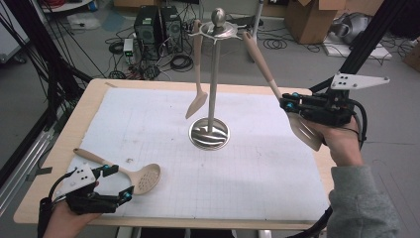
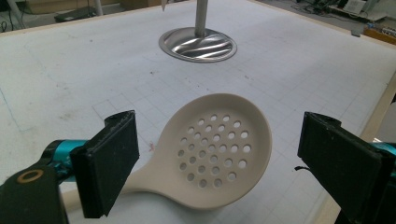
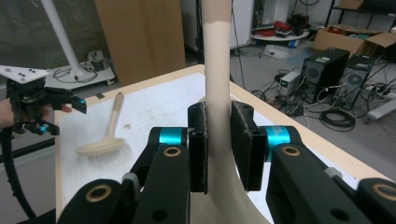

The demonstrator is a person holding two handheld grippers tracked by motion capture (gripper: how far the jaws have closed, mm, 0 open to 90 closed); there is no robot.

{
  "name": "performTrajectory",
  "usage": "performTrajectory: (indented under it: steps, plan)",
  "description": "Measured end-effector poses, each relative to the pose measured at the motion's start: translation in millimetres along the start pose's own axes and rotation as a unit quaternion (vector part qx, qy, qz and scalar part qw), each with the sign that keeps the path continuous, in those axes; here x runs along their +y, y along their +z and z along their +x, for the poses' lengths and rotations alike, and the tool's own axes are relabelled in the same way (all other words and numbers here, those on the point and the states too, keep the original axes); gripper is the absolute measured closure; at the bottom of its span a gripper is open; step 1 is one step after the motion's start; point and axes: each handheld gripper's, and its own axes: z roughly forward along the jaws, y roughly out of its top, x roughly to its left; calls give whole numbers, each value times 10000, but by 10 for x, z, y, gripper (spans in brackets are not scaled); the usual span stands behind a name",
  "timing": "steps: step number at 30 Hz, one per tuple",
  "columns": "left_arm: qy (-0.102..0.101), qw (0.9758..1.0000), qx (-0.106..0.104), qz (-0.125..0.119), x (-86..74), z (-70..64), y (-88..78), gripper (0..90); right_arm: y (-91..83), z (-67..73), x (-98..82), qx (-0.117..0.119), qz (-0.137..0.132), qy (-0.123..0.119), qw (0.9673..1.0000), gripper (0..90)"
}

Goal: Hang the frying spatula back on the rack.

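Right gripper [image 3: 218, 140] clamped on beige spatula [image 1: 270, 79] handle, blade below jaws, handle tip up by utensil stand [image 1: 213, 74]. Left gripper [image 2: 219, 154] jaws apart, astride slotted spoon [image 2: 212, 151] bowl, not touching.

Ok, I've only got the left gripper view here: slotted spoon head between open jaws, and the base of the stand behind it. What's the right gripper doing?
Observer: The right gripper is shut on the handle of a beige spatula, held up in the air to the right of the stand.
Operator: Where's the end of that handle?
Observer: Up beside the stand's top ring; I cannot tell whether it sits on a hook.
Operator: Is anything hanging there?
Observer: Yes, one beige turner hangs from the left side of the ring.
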Motion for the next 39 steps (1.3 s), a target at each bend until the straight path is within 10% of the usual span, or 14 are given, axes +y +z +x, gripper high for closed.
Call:
performTrajectory:
  steps: [39]
  plan:
    - [15, 10000, 67, 56, -28, 4, -28, 128, 115, -13, -44, 35, 13, 33, 10000, 777]
